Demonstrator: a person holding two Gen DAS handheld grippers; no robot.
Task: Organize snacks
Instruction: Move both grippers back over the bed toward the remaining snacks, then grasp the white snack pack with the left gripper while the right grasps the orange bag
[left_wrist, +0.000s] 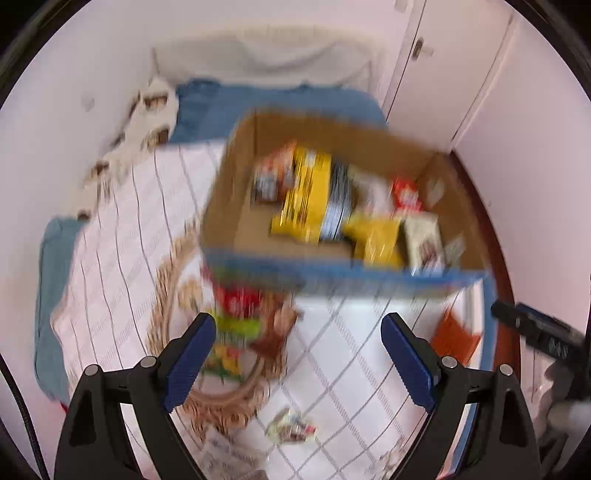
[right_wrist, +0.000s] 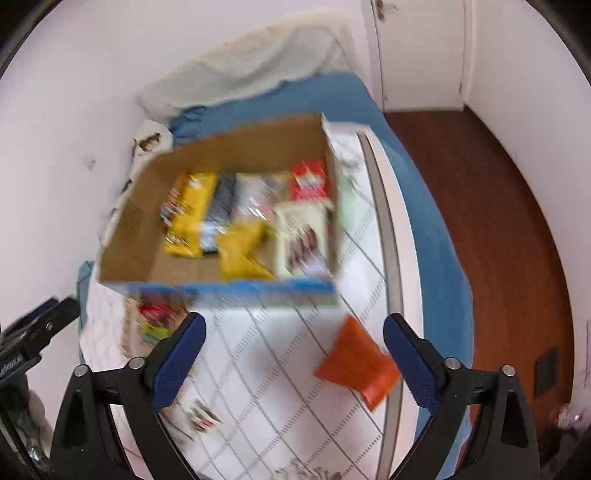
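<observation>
Both tools are open and empty: the left tool (left_wrist: 298, 363) and the right tool (right_wrist: 294, 363). The orange packet (right_wrist: 356, 363) lies on the bed, just before the cardboard box (right_wrist: 229, 147); I'd centre the right tool over it, then close squarely.

An open brown cardboard box with a blue front edge (right_wrist: 221, 288) sits on a bed under a white grid-lined quilt (right_wrist: 280, 362), toward the pillow end. In the box, a yellow snack bag (right_wrist: 192, 218) lies at the left, a red packet (right_wrist: 308, 181) at the back right, and a pale carton (right_wrist: 303, 240) in front of it against the right wall. In front of the box, near the bed's right edge, lies an orange packet (right_wrist: 354, 365). To the box's front left, a round woven wicker tray (left_wrist: 166, 295) holds red and green snack packets (left_wrist: 236, 314). A small wrapped sweet (left_wrist: 291, 428) lies nearer still on the quilt.
</observation>
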